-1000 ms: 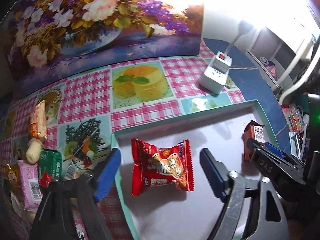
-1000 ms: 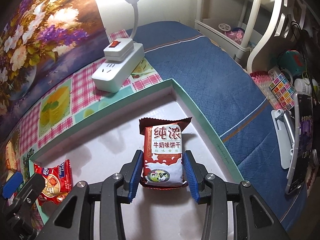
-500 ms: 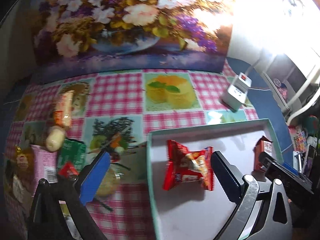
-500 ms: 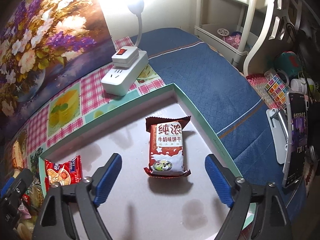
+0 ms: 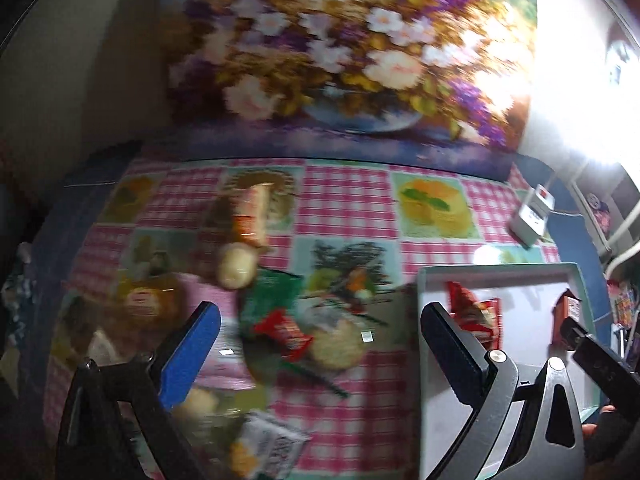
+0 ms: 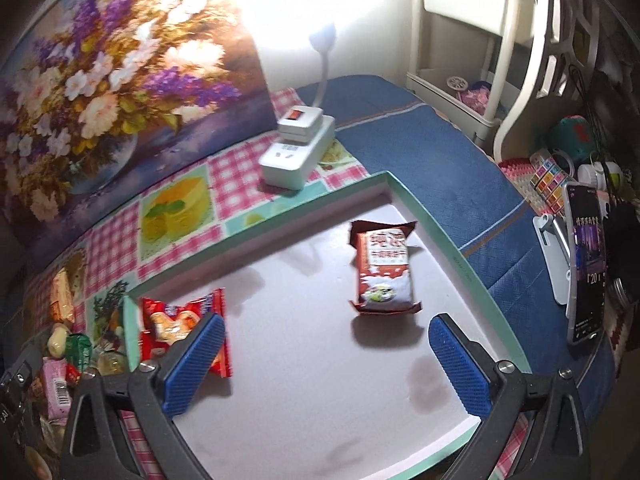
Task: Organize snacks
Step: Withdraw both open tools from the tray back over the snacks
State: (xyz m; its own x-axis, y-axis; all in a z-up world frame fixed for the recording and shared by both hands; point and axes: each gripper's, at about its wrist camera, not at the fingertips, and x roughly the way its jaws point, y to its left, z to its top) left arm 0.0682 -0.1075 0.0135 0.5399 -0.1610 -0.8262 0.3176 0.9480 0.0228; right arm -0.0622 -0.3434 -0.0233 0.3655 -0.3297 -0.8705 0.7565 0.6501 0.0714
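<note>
- Checked cloth covered the counter [image 5: 344,200].
- My left gripper [image 5: 320,344] hung apart over loose snacks [image 5: 280,328].
- My right gripper [image 6: 326,364], jaws just opened, stood empty above the tray [image 6: 460,256]; biscuit pack [image 6: 384,268] lay beyond.

A pink-and-white gingham tablecloth [image 6: 232,176] with printed food squares covers the tabletop. The shallow tray [image 6: 472,264] has a mint-green rim and a pale, white-lilac floor. On it lie a brown-red and white biscuit packet [image 6: 384,272] and a bright red snack packet [image 6: 180,316] with orange print. Behind stands a painting of white, purple and yellow flowers [image 6: 112,80]. The white power strip [image 6: 300,152] has a red switch.
</note>
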